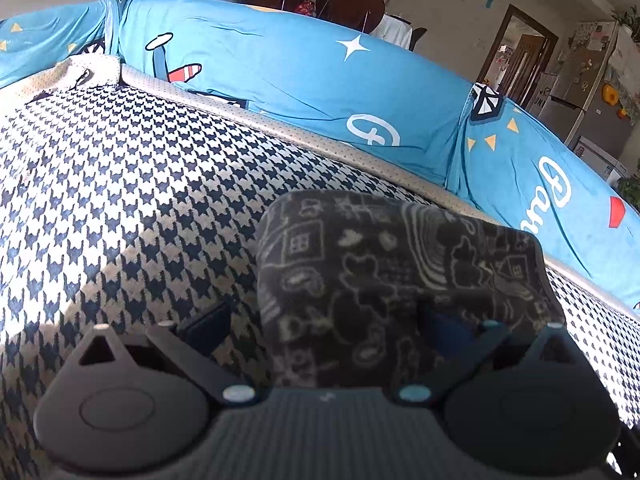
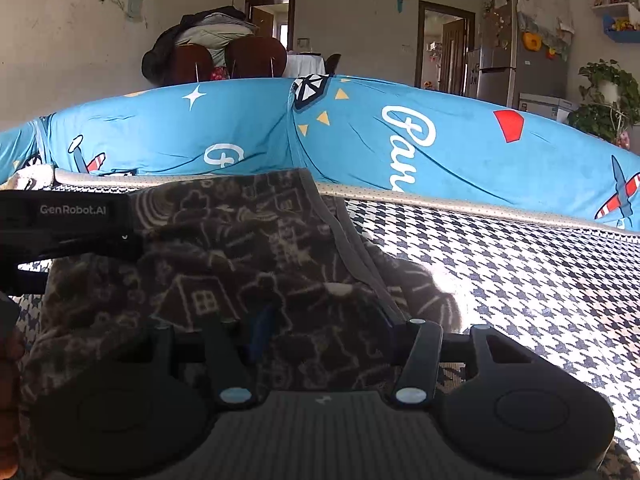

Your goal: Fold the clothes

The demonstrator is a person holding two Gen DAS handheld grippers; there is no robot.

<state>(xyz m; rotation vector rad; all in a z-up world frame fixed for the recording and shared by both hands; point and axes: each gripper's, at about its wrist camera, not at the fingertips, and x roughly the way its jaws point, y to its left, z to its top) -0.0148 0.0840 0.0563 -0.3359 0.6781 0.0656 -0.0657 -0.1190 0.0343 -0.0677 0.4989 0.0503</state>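
A dark grey fleece garment [image 1: 400, 272] with pale doodle print lies folded in a thick bundle on the houndstooth sofa seat [image 1: 120, 184]. My left gripper [image 1: 326, 328] is open wide. Its left finger [image 1: 204, 328] rests on the seat beside the bundle, and its right finger is tucked into the fold. In the right wrist view the garment [image 2: 240, 264] drapes over my right gripper [image 2: 326, 332], which stands about half open with cloth lying between the fingers. Only its left blue pad [image 2: 260, 328] shows. The left gripper's body [image 2: 68, 220] touches the garment's left side.
A blue cartoon-print sofa back [image 1: 300, 72] runs along the far side of the seat, with a beige piped edge [image 1: 320, 148] in front of it. A hand [image 2: 8, 360] shows at the left edge. Chairs, doorways and a fridge [image 2: 520, 52] stand beyond.
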